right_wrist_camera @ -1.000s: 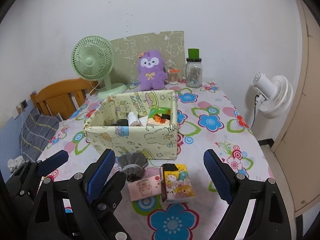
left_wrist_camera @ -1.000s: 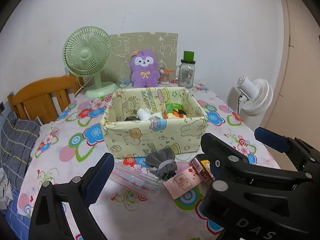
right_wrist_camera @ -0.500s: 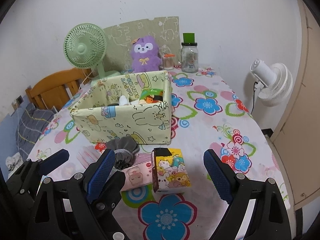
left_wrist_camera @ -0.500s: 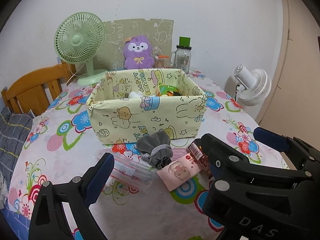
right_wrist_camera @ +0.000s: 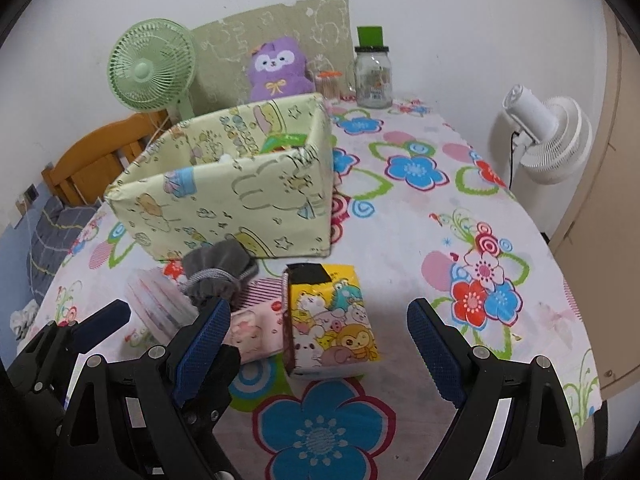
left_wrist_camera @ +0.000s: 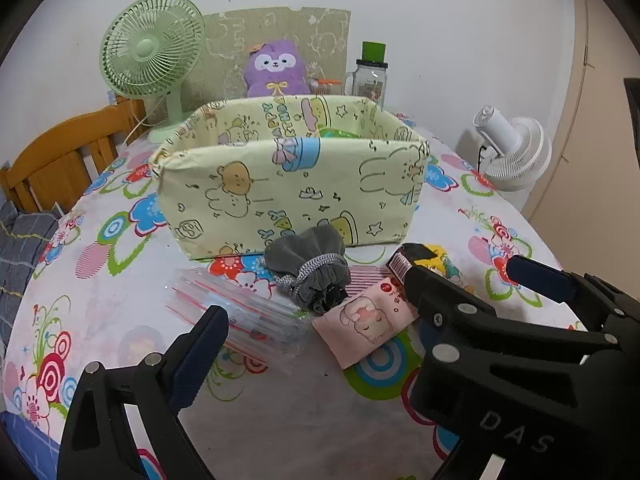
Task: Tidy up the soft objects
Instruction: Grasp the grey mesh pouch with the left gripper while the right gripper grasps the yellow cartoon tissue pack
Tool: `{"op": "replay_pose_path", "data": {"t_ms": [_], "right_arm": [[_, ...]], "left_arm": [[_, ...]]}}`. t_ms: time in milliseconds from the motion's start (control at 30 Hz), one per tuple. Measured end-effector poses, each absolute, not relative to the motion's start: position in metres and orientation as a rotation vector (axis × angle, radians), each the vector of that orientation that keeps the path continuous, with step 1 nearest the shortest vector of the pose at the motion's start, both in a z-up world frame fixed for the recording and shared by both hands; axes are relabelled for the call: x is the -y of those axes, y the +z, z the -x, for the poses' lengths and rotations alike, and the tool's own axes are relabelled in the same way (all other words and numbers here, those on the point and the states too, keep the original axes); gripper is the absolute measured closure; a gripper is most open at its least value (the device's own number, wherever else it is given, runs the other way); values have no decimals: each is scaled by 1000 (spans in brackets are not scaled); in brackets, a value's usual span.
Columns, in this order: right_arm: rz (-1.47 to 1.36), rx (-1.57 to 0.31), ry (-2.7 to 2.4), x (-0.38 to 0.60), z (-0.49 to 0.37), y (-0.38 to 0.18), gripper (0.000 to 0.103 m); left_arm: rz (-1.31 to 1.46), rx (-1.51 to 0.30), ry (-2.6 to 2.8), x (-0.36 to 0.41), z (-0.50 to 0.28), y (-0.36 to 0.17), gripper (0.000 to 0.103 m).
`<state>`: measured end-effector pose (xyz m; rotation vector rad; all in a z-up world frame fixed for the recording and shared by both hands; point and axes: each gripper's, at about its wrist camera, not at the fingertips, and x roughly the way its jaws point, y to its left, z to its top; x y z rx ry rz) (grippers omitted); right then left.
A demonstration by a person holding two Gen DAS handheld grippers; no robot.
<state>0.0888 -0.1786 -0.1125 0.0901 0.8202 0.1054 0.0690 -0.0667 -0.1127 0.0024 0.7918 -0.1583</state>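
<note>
Right wrist view is showing the right gripper [right_wrist_camera: 320, 346] standing with its jaws wide apart and nothing between the pads, hanging over a yellow cartoon-animal tissue pack [right_wrist_camera: 330, 316] that is lying on the flowered tablecloth [right_wrist_camera: 440, 232]. Just left of that pack a pink pouch [right_wrist_camera: 250, 330] is lying flat, partly hidden behind the gripper's left finger [right_wrist_camera: 202, 350]. A grey drawstring bag [right_wrist_camera: 218, 274] is sitting just in front of the pale yellow fabric box [right_wrist_camera: 224, 208], and the left gripper is peeking in at the lower left corner.

Left wrist view is giving the pink pouch [left_wrist_camera: 366, 318] in full, with the grey drawstring bag [left_wrist_camera: 310, 276] overlapping its far corner and a stack of clear zip bags [left_wrist_camera: 240, 312] lying to the left, which the other camera is barely catching. The yellow pack is mostly hidden here behind the right gripper's black arm [left_wrist_camera: 500, 344], which is crossing the lower right. Only one blue-padded finger [left_wrist_camera: 200, 360] of the left gripper is showing, so I cannot tell how its jaws are standing. A green fan [left_wrist_camera: 152, 64], a purple plush [left_wrist_camera: 276, 68] and a glass jar [left_wrist_camera: 370, 76] are standing behind the fabric box [left_wrist_camera: 288, 188].
</note>
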Motion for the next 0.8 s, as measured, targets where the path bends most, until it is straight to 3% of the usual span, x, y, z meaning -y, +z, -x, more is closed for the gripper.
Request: {"op": "replay_pose_path", "data": {"t_ms": [500, 600, 800], "right_arm": [[-112, -871, 101, 188, -108, -135, 13], [-120, -884, 116, 187, -110, -139, 21], [-136, -905, 160, 180, -115, -141, 49]], "left_arm": [[-10, -837, -166, 74, -84, -131, 6], [-21, -845, -163, 76, -86, -132, 6], [-40, -843, -173, 80, -87, -134, 6]]}}
